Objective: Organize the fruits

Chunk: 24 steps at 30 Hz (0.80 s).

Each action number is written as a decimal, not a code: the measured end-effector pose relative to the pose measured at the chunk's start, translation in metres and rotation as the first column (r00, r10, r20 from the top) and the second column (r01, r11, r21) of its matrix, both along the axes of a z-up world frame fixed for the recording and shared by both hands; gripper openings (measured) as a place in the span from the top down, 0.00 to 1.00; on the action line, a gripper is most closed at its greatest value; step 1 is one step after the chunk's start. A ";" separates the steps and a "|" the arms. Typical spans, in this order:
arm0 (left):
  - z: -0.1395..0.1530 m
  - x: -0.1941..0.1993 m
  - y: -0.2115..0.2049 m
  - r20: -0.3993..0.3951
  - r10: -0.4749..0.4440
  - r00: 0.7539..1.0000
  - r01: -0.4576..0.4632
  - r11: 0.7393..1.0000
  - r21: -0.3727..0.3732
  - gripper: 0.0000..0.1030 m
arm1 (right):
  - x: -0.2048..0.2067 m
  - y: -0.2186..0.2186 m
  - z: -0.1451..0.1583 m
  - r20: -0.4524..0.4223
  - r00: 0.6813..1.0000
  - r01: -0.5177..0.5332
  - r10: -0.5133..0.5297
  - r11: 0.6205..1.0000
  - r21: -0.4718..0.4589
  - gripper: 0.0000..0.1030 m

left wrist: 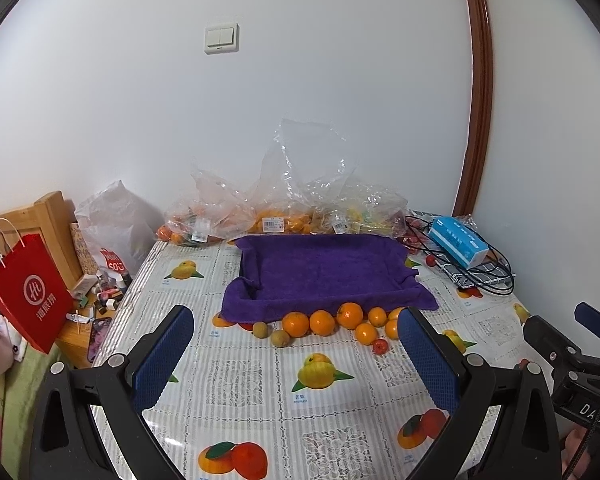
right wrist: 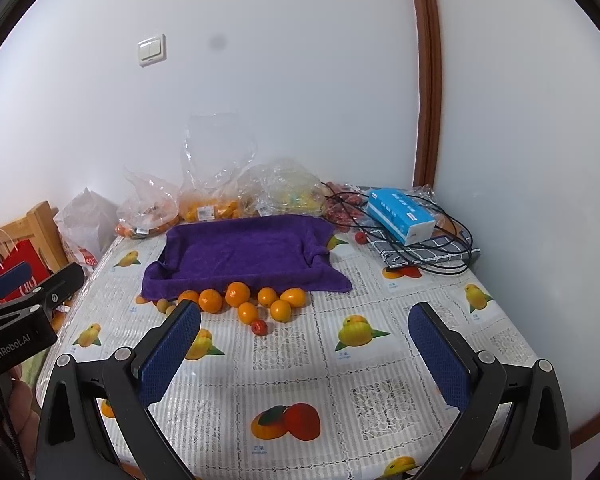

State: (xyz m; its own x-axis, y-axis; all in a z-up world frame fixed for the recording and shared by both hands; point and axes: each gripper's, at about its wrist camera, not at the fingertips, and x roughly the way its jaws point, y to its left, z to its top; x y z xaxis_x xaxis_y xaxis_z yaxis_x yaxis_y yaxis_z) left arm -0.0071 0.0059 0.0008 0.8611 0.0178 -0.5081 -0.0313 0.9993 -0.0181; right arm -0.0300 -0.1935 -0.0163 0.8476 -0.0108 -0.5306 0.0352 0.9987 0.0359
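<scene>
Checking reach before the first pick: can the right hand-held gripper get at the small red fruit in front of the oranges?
Probably yes. The right hand-held gripper is open and empty, and the small red fruit lies apart from the oranges, on the near side, with only bare tablecloth between.

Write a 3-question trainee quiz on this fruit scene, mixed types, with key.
1. True or false: the purple towel-lined tray already holds oranges.
2. Multiple choice: the small red fruit lies A) inside the tray, B) on the tablecloth nearer the camera than the loose oranges, C) on the blue tissue box.
3. Fill in: both the left gripper and the right gripper are ____ and hold nothing.

Key: 1 false, nothing lies in it; 2 B; 3 open.
</scene>
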 end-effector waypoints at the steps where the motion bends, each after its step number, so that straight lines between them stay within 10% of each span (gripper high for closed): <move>1: 0.001 0.000 -0.001 0.002 -0.001 1.000 0.001 1.000 0.004 0.00 | 0.000 0.001 0.000 -0.001 1.000 0.001 -0.001 1.000 -0.001 0.01; 24: 0.001 -0.002 -0.002 0.003 0.002 1.000 -0.002 1.000 0.007 0.00 | -0.002 -0.001 0.001 0.006 1.000 0.002 -0.002 1.000 -0.004 0.01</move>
State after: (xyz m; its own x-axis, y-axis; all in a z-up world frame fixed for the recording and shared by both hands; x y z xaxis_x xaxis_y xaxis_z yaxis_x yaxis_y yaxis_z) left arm -0.0089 0.0039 0.0022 0.8627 0.0229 -0.5052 -0.0330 0.9994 -0.0111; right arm -0.0320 -0.1944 -0.0152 0.8506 -0.0143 -0.5257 0.0367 0.9988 0.0321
